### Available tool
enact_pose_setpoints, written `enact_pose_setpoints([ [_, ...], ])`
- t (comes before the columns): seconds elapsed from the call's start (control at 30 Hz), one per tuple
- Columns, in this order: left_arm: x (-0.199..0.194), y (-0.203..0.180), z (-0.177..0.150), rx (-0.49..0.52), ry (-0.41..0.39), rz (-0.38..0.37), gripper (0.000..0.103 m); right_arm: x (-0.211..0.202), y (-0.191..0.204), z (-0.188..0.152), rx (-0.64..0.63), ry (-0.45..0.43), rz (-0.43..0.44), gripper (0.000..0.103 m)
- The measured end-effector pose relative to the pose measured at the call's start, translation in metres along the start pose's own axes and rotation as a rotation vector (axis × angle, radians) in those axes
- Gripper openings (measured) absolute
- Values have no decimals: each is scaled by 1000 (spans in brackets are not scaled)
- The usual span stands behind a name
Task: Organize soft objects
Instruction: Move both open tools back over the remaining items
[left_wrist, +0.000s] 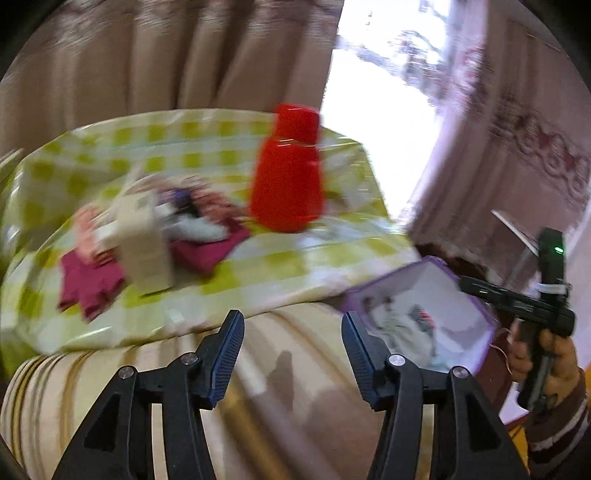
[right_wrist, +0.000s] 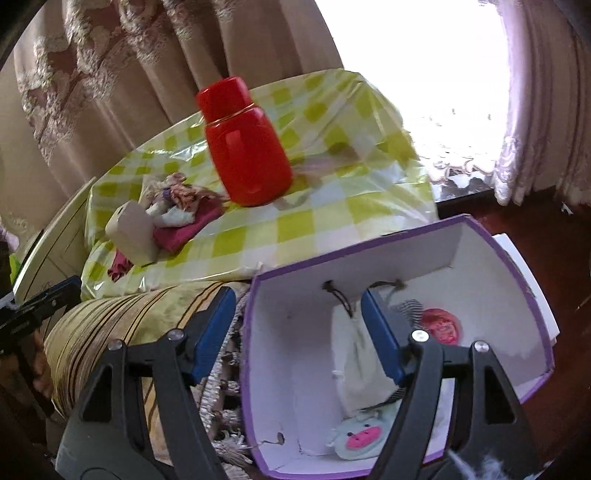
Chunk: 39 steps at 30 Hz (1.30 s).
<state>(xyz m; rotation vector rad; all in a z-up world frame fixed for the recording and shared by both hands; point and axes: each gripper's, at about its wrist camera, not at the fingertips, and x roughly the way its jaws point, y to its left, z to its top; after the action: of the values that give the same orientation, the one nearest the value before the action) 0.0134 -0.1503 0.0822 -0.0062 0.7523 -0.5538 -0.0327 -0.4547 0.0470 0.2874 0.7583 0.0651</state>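
Note:
A purple-edged white box stands beside the table and holds soft toys: a pale pig-faced one, a white cloth and a pink one. The box also shows in the left wrist view. On the checked tablecloth lie magenta cloths with a small rag doll on them, also in the left wrist view. My right gripper is open and empty, straddling the box's left wall. My left gripper is open and empty over a striped cushion, short of the table.
A tall red flask stands mid-table, also in the left wrist view. A beige box stands by the cloths. Curtains hang behind and a bright window lies to the right. The striped cushion lies before the table.

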Motion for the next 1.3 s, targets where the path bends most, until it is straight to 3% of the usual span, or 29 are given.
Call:
enact_pose_setpoints([
  [0.1, -5, 30, -6, -62, 16, 66, 57, 7, 13, 2, -28, 15, 18, 74],
  [0.3, -17, 95, -20, -232, 22, 129, 57, 23, 45, 10, -115, 38, 6, 74],
  [0.77, -24, 181, -29, -423, 12, 215, 57, 72, 109, 32, -242, 98, 50, 74],
  [1.07, -11, 202, -16, -445, 23, 208, 57, 99, 136, 44, -309, 123, 62, 74],
  [1.3, 6, 209, 9, -279, 60, 256, 57, 121, 154, 60, -358, 133, 68, 74],
])
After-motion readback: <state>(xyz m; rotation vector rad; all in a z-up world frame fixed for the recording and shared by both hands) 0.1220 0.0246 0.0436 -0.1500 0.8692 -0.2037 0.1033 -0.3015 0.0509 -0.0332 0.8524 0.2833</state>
